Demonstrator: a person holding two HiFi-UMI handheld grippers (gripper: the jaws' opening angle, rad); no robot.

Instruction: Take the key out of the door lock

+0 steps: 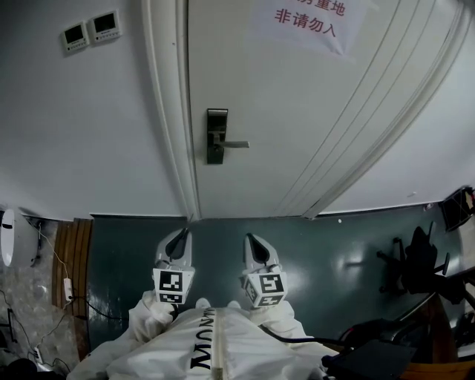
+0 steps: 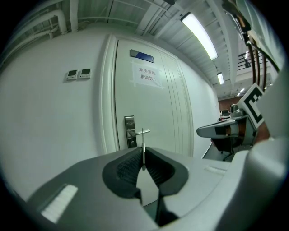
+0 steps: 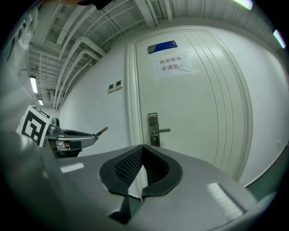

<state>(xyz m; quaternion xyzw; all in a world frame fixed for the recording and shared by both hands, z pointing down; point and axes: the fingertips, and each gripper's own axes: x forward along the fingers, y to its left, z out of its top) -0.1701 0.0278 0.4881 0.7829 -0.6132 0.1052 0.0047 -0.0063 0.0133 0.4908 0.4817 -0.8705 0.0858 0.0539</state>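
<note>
A thin silver key (image 2: 143, 151) stands upright between the pads of my left gripper (image 2: 143, 157), which is shut on it. In the right gripper view the key (image 3: 102, 131) sticks out of the left gripper's tip, well away from the door. The dark lock plate (image 1: 216, 136) with its lever handle (image 1: 234, 144) sits on the white door (image 1: 297, 111) ahead; the distance hides its keyhole. Both grippers are held low near my body, the left gripper (image 1: 182, 237) and right gripper (image 1: 251, 239) side by side. My right gripper (image 3: 142, 150) is shut, with nothing between its pads.
Two small wall panels (image 1: 90, 31) hang left of the door frame. A paper notice (image 1: 308, 18) is taped to the door. A black office chair (image 1: 415, 260) stands at the right. Cables (image 1: 67, 289) lie on the floor at the left.
</note>
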